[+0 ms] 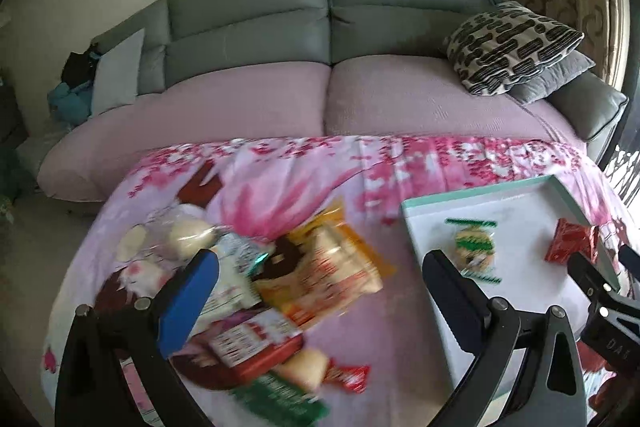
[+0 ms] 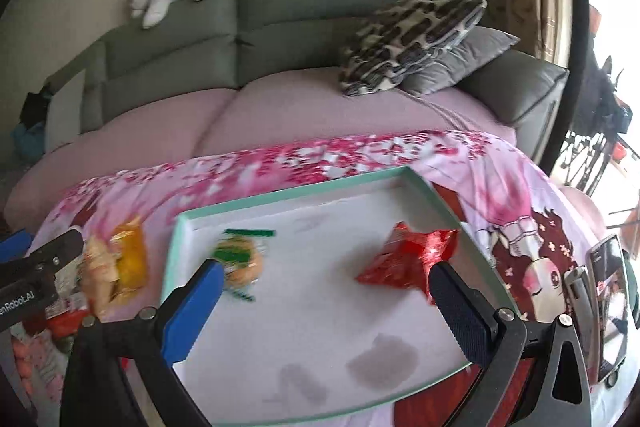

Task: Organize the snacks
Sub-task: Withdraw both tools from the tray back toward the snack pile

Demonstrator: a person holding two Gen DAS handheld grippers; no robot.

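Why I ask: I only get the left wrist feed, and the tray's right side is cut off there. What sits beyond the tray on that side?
Observer: A phone is propped up on the floral cloth, just right of the tray.
Operator: Is the right gripper carrying anything?
Observer: No. The right gripper is open and empty over the tray. The red packet lies on the tray floor beside its black finger.
Operator: Is the tray's near end free for a drop?
Observer: No snacks lie there, only grey smudges on the white floor.
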